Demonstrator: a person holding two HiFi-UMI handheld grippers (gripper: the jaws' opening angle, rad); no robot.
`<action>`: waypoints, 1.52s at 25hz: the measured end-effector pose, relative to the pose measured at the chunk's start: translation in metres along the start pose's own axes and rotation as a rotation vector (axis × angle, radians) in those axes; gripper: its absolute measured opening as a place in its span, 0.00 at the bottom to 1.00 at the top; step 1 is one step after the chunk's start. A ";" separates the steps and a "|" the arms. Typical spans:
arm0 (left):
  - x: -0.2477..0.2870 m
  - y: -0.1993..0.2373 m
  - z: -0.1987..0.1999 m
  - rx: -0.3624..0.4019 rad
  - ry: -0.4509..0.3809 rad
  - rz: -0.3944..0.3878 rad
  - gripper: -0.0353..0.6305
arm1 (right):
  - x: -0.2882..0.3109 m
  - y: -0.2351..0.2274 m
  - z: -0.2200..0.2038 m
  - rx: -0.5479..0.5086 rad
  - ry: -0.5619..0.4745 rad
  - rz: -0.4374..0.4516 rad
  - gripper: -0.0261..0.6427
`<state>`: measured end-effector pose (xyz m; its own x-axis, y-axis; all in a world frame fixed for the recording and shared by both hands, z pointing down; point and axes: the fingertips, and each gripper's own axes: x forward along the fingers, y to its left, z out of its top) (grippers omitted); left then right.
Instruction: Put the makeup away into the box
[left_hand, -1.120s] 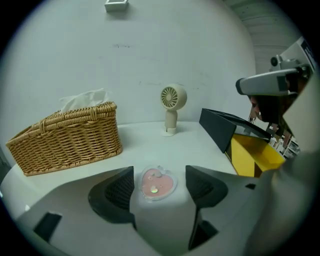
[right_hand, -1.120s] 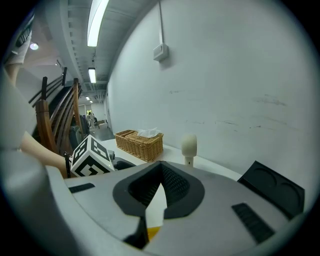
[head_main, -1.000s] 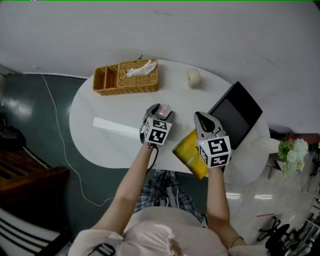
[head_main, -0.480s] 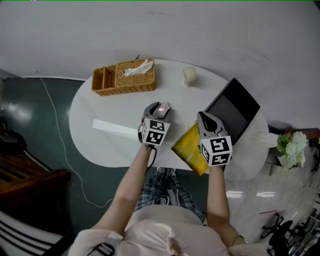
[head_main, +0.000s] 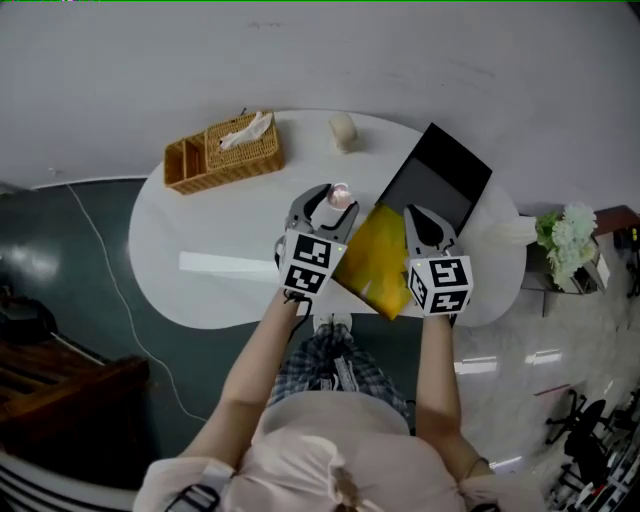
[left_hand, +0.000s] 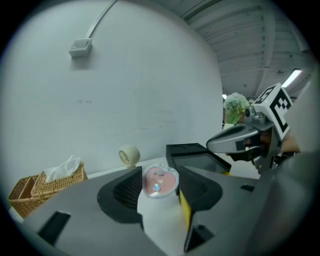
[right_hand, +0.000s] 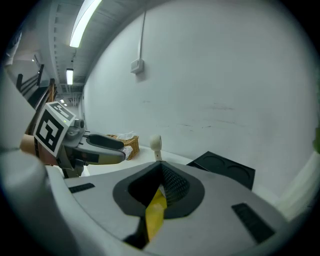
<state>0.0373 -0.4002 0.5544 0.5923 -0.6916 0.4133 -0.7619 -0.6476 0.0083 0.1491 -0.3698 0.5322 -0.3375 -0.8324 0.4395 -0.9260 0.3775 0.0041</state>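
Note:
A small pink heart-shaped makeup compact (head_main: 339, 195) sits between the pads of my left gripper (head_main: 335, 201), which is shut on it and holds it above the white table (head_main: 180, 225). In the left gripper view the compact (left_hand: 160, 181) fills the gap at that gripper (left_hand: 160, 184). My right gripper (head_main: 416, 216) is shut on the edge of a yellow pouch (head_main: 374, 256), whose pinched edge (right_hand: 156, 212) shows at that gripper (right_hand: 159, 194). The open black box (head_main: 436, 180) lies just beyond both grippers, seen also as the box (left_hand: 197, 155) and the box (right_hand: 225, 167).
A wicker basket (head_main: 224, 151) with tissues stands at the table's far left. A small cream fan (head_main: 343, 131) stands at the far edge. A white strip (head_main: 225, 266) lies on the near left. A potted plant (head_main: 566, 246) stands off the table at the right.
My left gripper has lifted the pink compact off the table and moved it toward the black box. The right gripper has carried the yellow pouch up and inward, beside the left gripper.

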 end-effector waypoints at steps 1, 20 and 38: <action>0.000 -0.014 0.006 0.009 -0.008 -0.025 0.42 | -0.008 -0.004 -0.002 0.006 -0.002 -0.016 0.06; 0.049 -0.163 -0.068 0.073 0.261 -0.237 0.42 | -0.089 -0.045 -0.067 0.113 0.051 -0.159 0.06; 0.052 -0.174 -0.074 -0.031 0.275 -0.350 0.64 | -0.099 -0.056 -0.073 0.138 0.050 -0.189 0.06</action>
<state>0.1809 -0.3001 0.6421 0.7273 -0.3194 0.6074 -0.5382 -0.8147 0.2160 0.2464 -0.2784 0.5543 -0.1502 -0.8606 0.4866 -0.9874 0.1549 -0.0310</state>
